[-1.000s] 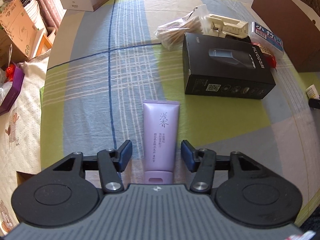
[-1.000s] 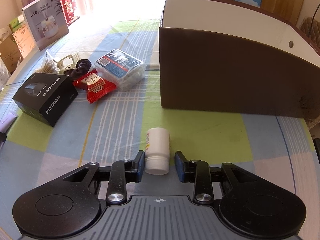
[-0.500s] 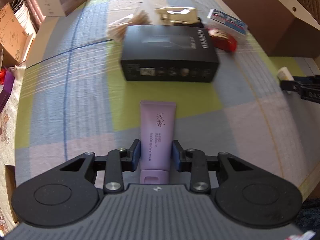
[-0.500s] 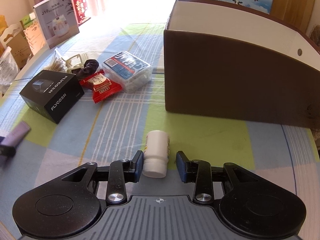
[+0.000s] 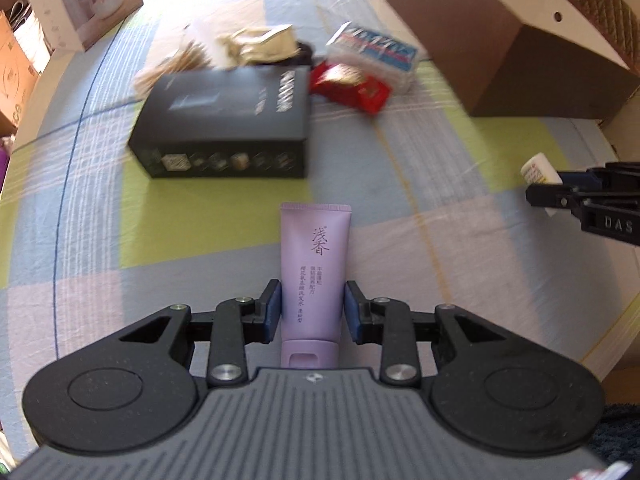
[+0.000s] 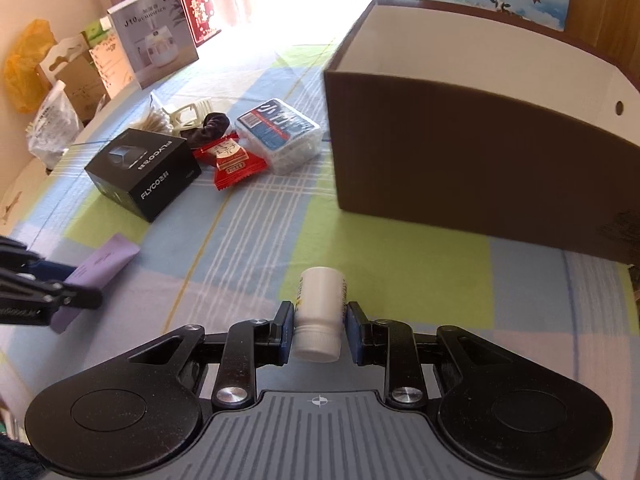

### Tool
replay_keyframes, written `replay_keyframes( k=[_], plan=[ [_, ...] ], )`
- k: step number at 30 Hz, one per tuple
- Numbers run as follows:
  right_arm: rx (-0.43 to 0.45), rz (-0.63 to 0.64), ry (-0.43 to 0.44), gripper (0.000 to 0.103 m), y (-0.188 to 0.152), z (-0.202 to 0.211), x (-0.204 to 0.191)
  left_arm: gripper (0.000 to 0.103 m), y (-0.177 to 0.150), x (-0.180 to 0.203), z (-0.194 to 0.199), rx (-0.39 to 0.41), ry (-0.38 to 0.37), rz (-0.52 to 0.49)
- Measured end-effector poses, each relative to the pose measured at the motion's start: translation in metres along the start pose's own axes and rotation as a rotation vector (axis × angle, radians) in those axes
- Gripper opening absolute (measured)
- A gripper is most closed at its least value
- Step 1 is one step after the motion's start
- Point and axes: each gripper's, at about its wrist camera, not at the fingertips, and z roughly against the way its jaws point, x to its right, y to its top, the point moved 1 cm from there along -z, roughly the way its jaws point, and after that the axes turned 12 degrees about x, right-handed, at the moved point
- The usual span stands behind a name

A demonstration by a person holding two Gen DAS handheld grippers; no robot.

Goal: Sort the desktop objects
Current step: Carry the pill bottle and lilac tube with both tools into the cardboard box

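Currently my left gripper (image 5: 313, 312) clamps the purple tube (image 5: 315, 264), crimped end toward 12 o'clock. My right gripper (image 6: 317, 327) grips the white bottle (image 6: 320, 308); brown box (image 6: 480, 168) at 1 o'clock, black carton (image 6: 144, 172) at 10.

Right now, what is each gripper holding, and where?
Left gripper: purple tube, gripped near its cap. Right gripper: white bottle, gripped near its cap.
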Motion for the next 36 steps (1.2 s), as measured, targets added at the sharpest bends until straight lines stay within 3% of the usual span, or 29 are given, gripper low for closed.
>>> replay_keyframes(
  k=[13, 22, 29, 36],
  plan=[
    [0.042, 0.006, 0.006, 0.025, 0.016, 0.054, 0.057, 0.028, 0.057, 0.086, 0.034, 0.173, -0.094, -0.026],
    [0.129, -0.017, 0.027, 0.025, 0.04, 0.088, 0.104, 0.028, 0.101, 0.14, 0.051, 0.277, -0.167, -0.055],
    [0.2, -0.038, 0.04, 0.025, 0.071, 0.105, 0.14, 0.028, 0.141, 0.162, 0.043, 0.322, -0.164, -0.052],
    [0.247, -0.045, 0.04, 0.025, 0.106, 0.096, 0.167, 0.028, 0.184, 0.174, 0.019, 0.334, -0.136, -0.053]
  ],
)
